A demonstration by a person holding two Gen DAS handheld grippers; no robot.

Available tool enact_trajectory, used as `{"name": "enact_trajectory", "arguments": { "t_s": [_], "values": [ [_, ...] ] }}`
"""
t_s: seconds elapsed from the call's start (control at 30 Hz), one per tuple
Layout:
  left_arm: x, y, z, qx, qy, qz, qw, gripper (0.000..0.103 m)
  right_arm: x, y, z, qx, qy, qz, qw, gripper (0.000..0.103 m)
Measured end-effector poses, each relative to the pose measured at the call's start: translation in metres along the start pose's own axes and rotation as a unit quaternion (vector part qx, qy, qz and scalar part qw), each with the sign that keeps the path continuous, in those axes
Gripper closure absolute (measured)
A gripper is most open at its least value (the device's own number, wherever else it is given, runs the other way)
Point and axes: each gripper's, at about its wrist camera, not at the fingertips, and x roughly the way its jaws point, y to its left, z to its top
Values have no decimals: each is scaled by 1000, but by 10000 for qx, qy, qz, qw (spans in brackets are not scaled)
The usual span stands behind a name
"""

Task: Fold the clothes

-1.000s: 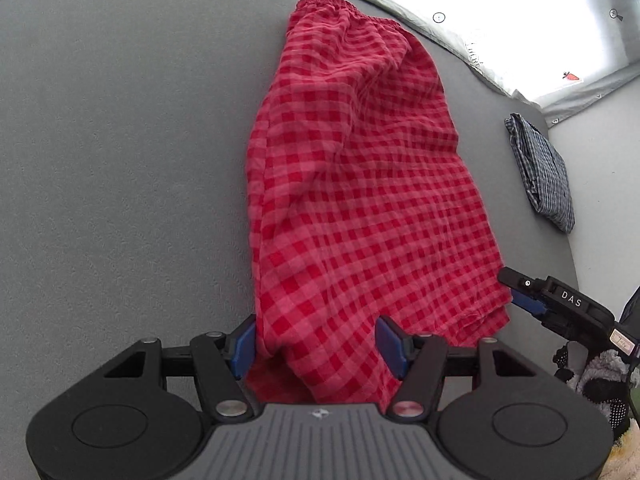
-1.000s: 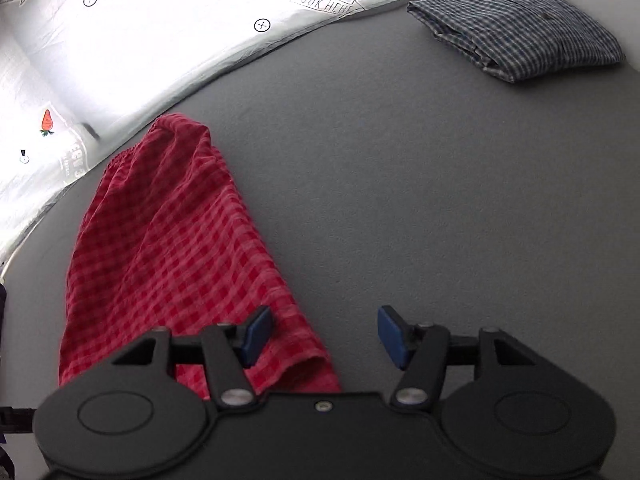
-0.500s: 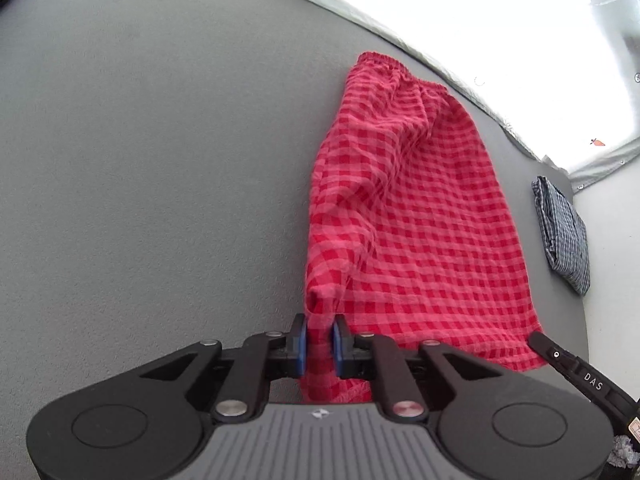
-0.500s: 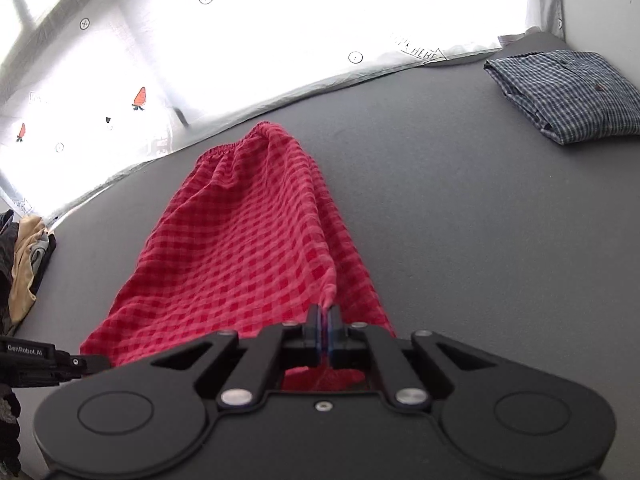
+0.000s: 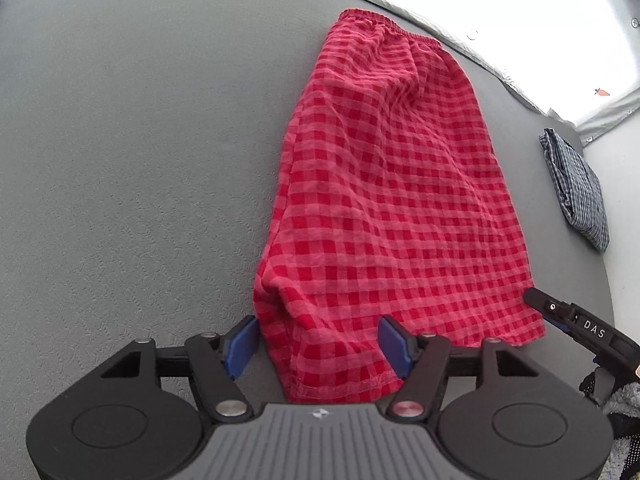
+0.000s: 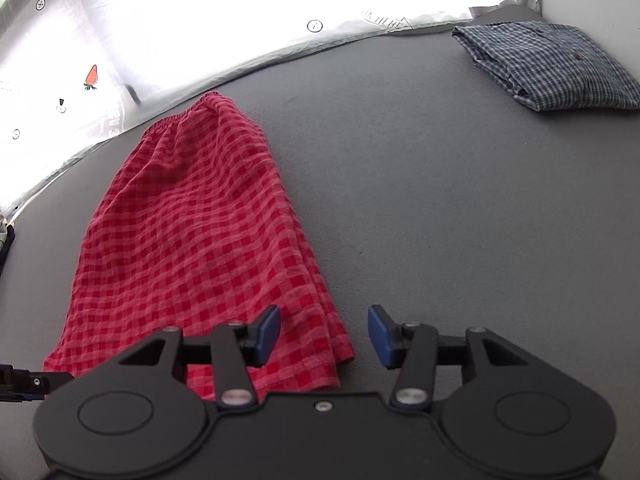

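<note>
On the right gripper's black body, seen at 4 o'clock in the left wrist view, the white letters "DAS" (image 5: 594, 329) can be read. In the right wrist view the white printed sheet (image 6: 240, 12) along the far edge carries partly legible lettering ending in "HERE" (image 6: 382, 20), with small circled marks and an orange carrot print (image 6: 91, 76) at 10 o'clock.

The red checked garment (image 5: 384, 200) lies flat on the grey bench (image 5: 120, 160), its gathered elastic waistband (image 5: 384, 24) toward 12 o'clock near the white sheet and its hem at the near end by both grippers. The left gripper (image 5: 318, 344) stands wide, its blue pads on either side of the near left corner of the hem, with cloth between them but not pinched. The right gripper (image 6: 323, 334) is likewise wide; its left pad lies over the near right corner of the garment (image 6: 200, 240), its right pad over bare bench (image 6: 440, 200).

At 2 o'clock in the right wrist view a folded blue plaid shirt (image 6: 548, 64) rests on the bench, well apart from the red garment. The bench surface is matte grey with a faint texture, and bright light comes through the sheet.
</note>
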Motion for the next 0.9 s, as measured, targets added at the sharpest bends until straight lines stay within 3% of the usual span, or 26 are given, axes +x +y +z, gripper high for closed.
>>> {"name": "enact_trajectory", "arguments": {
  "t_s": [0.07, 0.1, 0.13, 0.17, 0.5, 0.67, 0.73, 0.9],
  "values": [
    [1, -2, -1, 44, -50, -58, 10000, 66, 6, 2, 1, 60, 158, 62, 9998, 58],
    [2, -3, 0, 66, -17, -36, 10000, 91, 7, 4, 1, 63, 172, 78, 9998, 69],
    [2, -4, 0, 83, -19, -16, 10000, 94, 8, 4, 2, 56, 229, 118, 9997, 80],
    [2, -5, 0, 96, -42, -19, 9999, 94, 8, 4, 3, 83, 290, 169, 9994, 98],
    [-36, 20, -6, -293, -355, 44, 9989, 95, -35, 8, -12, 497, 565, 704, 9947, 99],
    [-42, 36, -22, -495, -204, 385, 9978, 94, -45, 21, -25, 151, 749, 541, 9956, 98],
    [-40, 38, -26, -541, -114, 512, 9972, 92, -44, 23, -25, 79, 805, 428, 9958, 94],
    [-50, 40, -19, -485, -399, 669, 9958, 71, -48, 32, -21, -223, 678, 68, 9974, 57]
  ]
}}
